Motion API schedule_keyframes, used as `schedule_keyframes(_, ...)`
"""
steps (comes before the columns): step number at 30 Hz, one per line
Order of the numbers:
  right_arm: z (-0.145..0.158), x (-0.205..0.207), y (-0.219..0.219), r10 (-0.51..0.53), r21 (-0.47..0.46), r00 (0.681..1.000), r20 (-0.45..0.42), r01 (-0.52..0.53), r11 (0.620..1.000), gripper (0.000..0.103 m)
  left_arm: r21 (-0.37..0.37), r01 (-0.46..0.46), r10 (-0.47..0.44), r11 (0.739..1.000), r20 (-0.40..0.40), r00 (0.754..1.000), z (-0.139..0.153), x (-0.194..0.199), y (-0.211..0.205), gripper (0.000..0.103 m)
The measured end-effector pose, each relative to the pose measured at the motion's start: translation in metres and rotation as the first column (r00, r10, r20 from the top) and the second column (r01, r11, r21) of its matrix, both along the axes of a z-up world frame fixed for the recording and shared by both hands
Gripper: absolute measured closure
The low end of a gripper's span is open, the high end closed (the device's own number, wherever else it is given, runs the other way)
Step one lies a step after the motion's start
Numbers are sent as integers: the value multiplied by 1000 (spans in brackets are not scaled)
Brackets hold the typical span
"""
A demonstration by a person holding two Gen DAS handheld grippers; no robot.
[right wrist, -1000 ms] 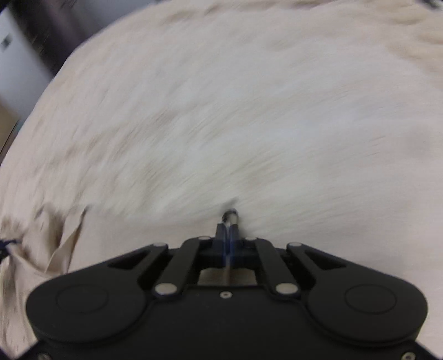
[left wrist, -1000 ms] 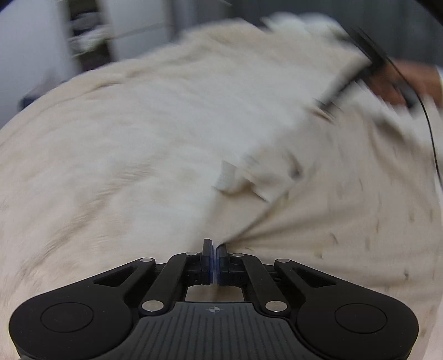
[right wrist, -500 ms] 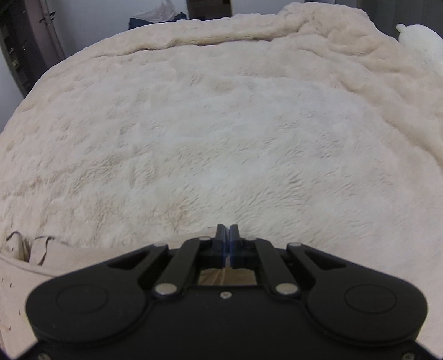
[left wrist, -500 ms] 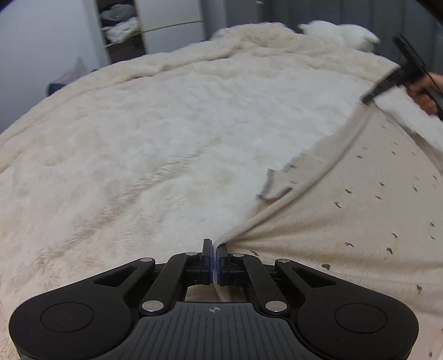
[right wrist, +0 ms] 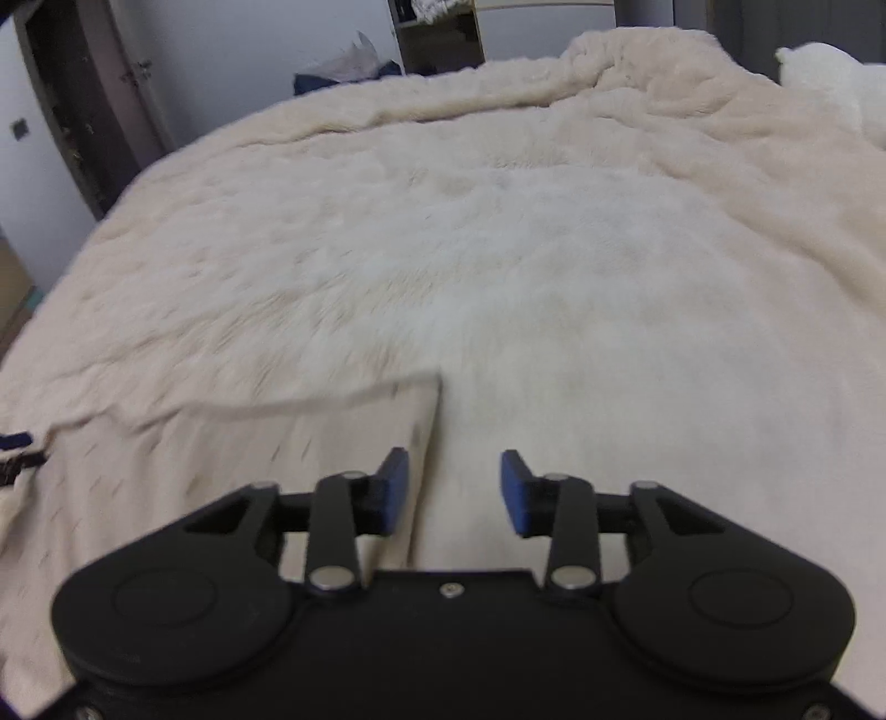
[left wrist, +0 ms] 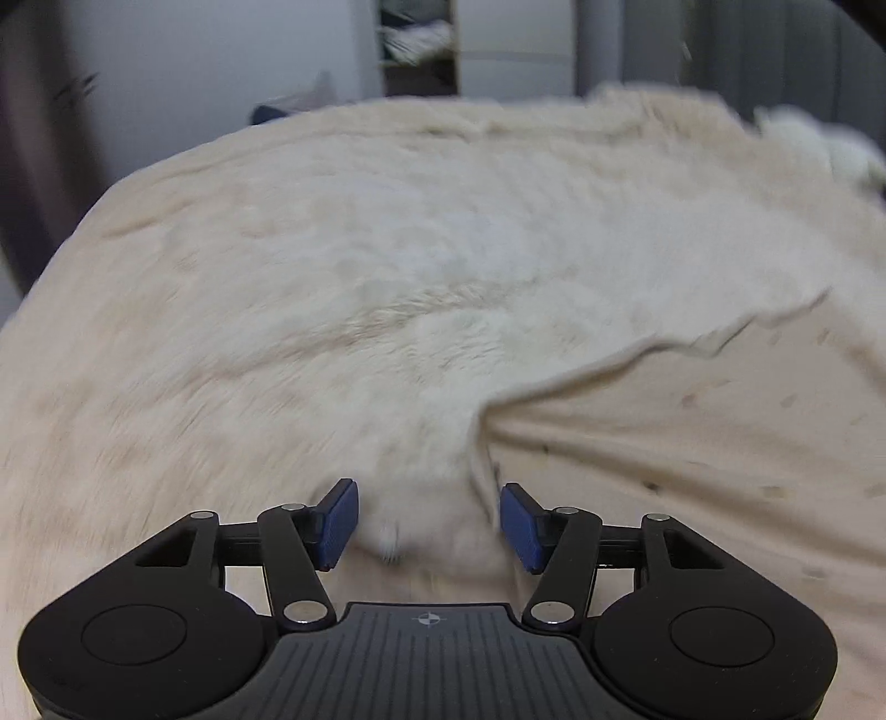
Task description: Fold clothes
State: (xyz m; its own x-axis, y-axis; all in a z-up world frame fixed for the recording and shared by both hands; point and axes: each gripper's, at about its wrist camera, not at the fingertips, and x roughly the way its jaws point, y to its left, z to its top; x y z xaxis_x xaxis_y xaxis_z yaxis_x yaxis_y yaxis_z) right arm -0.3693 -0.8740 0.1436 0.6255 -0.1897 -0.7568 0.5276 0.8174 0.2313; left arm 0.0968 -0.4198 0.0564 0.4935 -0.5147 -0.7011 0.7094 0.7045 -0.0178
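Observation:
A beige garment with small dark flecks lies flat on a fluffy cream blanket. In the left wrist view it fills the right side, its edge running just inside my right finger. My left gripper is open and holds nothing, low over the garment's left edge. In the right wrist view the garment lies at the lower left, its corner near the centre. My right gripper is open and empty, just above the garment's right edge. The left gripper's tip shows at the far left edge.
The cream blanket covers the whole bed. A white pillow lies at the far right. Beyond the bed stand an open shelf unit, a dark bag and a dark door frame at the left.
Both grippers were shut on the garment's edge and have opened, letting it go. The garment now lies flat on the blanket.

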Motion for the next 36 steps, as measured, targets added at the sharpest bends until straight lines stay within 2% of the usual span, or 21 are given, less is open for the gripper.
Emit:
schedule_keyframes(3,-4,-73,34,-66,99,997,46,61,993,53,-100,-103,95,990,-82,992,17,-37,51,40)
schedule_keyframes(6,-16,-113,63,-118,221,988,97,94,971,50,-203,-230,181,952,-233,955,22,-82,106,39)
schedule_keyframes(7,-24,-121,70,-142,271,984,111,108,957,49,-231,-273,202,934,-289,936,21,-98,124,39)
schedule_keyframes(8,-34,-127,76,-173,321,978,115,128,938,49,-253,-317,202,914,-393,897,11,-119,142,39)
schedule_keyframes(10,-45,-129,82,-194,382,974,120,135,914,49,-271,-356,199,894,-473,858,-1,-137,156,39)
schedule_keyframes(13,-68,-127,86,-256,481,959,120,169,860,49,-298,-481,207,825,-632,746,-40,-153,169,39)
schedule_keyframes(16,-94,-121,72,-395,563,916,77,286,775,48,-289,-541,213,790,-699,683,-72,-148,150,39)
schedule_keyframes(18,-107,-120,62,-489,602,871,55,362,712,48,-304,-598,252,742,-700,668,-85,-140,142,39)
schedule_keyframes(19,-116,-120,55,-542,649,836,89,364,668,49,-312,-625,271,716,-701,660,-91,-136,137,42)
schedule_keyframes(20,-118,-120,53,-562,653,821,94,375,657,59,-314,-667,303,676,-706,639,-91,-134,139,70)
schedule_keyframes(21,-122,-124,50,-610,679,786,99,395,619,86,-315,-708,335,633,-713,616,-91,-131,141,96)
schedule_keyframes(22,-124,-126,49,-620,694,777,108,387,607,98,-315,-746,365,587,-719,591,-91,-128,143,97)
schedule_keyframes(23,-126,-132,44,-630,719,766,129,365,591,97,-315,-781,393,540,-726,564,-91,-125,145,97)
schedule_keyframes(24,-126,-134,43,-628,713,767,132,367,598,97,-336,-758,420,559,-674,608,-83,-125,147,97)
schedule_keyframes(25,-123,-141,40,-613,673,776,151,373,639,98,-355,-731,443,583,-615,652,-74,-126,148,97)
schedule_keyframes(28,-130,-167,31,-639,700,749,177,360,616,98,-354,-694,466,627,-544,698,-66,-129,162,97)
schedule_keyframes(30,-135,-179,30,-621,693,762,183,348,632,98,-330,-711,473,621,-565,676,-76,-130,175,97)
schedule_keyframes(31,-135,-186,30,-624,666,761,177,374,645,103,-324,-703,463,633,-569,680,-79,-130,175,97)
schedule_keyframes(33,-123,-219,21,-689,619,705,166,469,630,103,-295,-664,441,687,-556,704,-81,-132,180,91)
schedule_keyframes(34,-117,-236,16,-721,594,674,163,516,617,102,-294,-654,436,697,-550,712,-79,-133,178,87)
schedule_keyframes(36,-102,-224,16,-627,526,757,183,464,713,95,-289,-639,421,713,-552,720,-76,-130,176,74)
